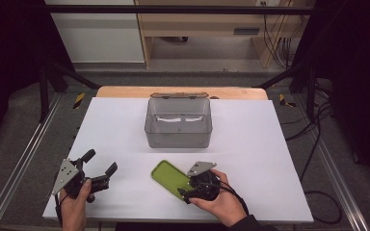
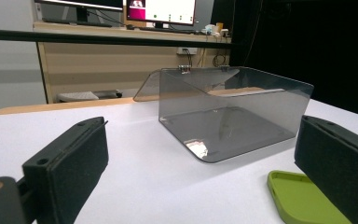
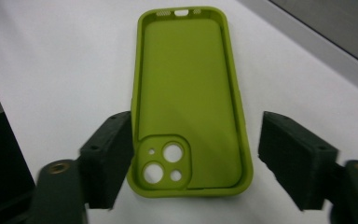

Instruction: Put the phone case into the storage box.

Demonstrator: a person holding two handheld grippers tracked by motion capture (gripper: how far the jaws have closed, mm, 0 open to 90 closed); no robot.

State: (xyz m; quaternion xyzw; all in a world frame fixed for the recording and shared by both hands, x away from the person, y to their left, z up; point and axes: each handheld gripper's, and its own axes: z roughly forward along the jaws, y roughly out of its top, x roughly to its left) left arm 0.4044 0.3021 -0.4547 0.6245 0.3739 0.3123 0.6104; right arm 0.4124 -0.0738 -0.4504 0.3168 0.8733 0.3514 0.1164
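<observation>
My right claw [image 3: 193, 161], jaws apart and gripping nothing, straddles the green phone case [image 3: 189, 93] near the desk's [image 1: 250, 144] front edge: light, flexible silicone, best pinched across its long rims.

No legible text, labels or signs

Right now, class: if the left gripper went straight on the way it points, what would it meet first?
Probably the clear grey box. The left gripper has its jaws open, bare white table lies between them, and the box stands ahead. The green phone case lies off to one side.
</observation>
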